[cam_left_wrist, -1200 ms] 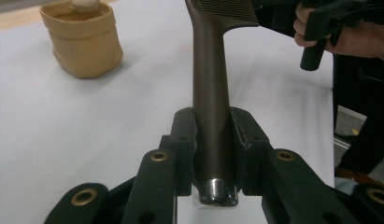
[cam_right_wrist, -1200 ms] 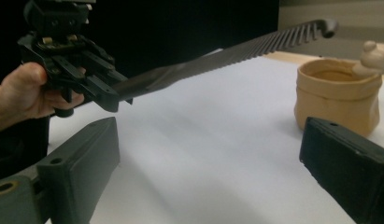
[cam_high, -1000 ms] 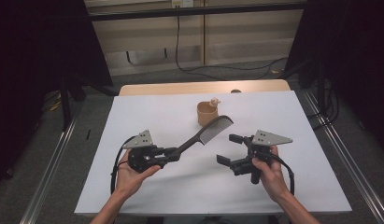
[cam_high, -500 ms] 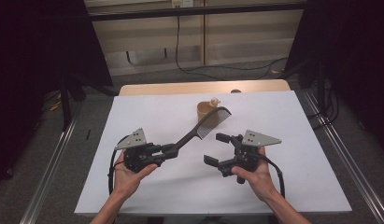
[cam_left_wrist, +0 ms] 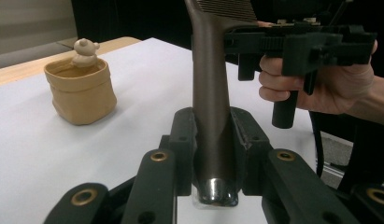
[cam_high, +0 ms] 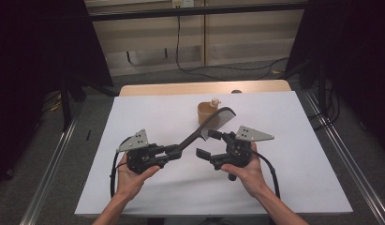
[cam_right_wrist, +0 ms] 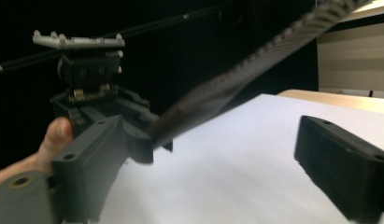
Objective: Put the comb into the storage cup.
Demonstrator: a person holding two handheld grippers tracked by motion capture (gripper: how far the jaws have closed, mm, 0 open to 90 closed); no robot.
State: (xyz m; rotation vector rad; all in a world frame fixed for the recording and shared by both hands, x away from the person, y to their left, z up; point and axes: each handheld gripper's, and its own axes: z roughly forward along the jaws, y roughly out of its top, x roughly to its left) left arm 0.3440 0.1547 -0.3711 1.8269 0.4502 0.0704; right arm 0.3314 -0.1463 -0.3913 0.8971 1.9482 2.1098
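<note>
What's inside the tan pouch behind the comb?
A small tan bear-like figure pokes up out of the tan pouch; its head and shoulders show above the rim. Its lower body, and anything else inside, is hidden by the pouch wall.

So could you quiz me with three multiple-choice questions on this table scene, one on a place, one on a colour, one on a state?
1. Where is the pot?
A. on the far part of the table, behind the comb
B. on the floor
C. in the person's right hand

2. What colour is the pot?
A. blue
B. tan
C. white

3. How does the left hand-held gripper stand?
A. open with nothing between its jaws
B. lying on the table
C. shut on the comb's handle

Answers:
A, the high view shows it upright beyond the comb's teeth.
B, the left gripper view shows it tan.
C, the left gripper view shows both jaws pressed on the handle.
</note>
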